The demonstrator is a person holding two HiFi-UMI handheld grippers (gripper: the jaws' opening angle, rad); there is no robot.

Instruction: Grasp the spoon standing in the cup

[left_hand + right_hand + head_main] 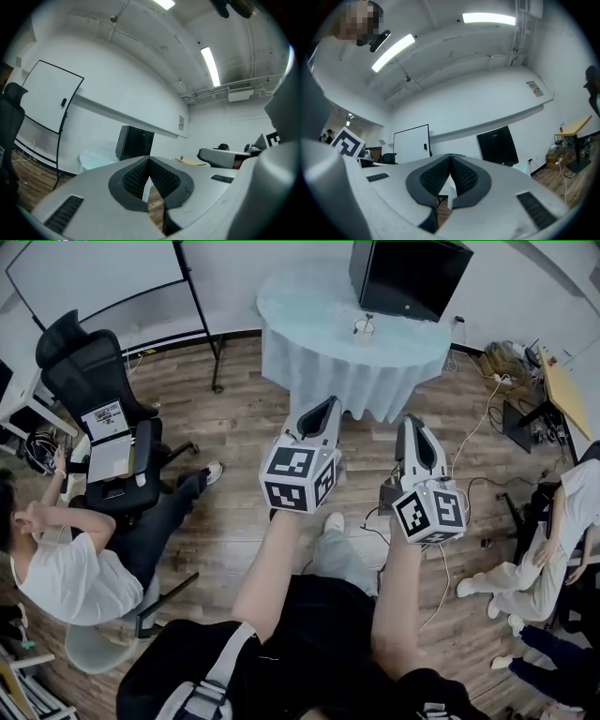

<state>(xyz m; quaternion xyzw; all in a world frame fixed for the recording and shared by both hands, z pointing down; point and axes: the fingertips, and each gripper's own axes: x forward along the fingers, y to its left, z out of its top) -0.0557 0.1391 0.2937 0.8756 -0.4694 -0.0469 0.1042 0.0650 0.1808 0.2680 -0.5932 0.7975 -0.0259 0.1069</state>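
toward the near edge of the table [300, 306], spoon [368, 318] stands in cup [364, 331]. left gripper [330, 402] and right gripper [410, 420] pinched together, empty; arriving unopened, they may topple the cup.

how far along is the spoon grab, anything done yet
Nothing done yet. The spoon stands untouched in the cup on the round table. In hand: nothing; left tool and right tool are both shut and empty, well short of the table. Left: approach, open, grasp.

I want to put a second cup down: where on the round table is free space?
The table is bare left of the cup and along its front edge. The back right is crowded: the black monitor stands behind the cup.
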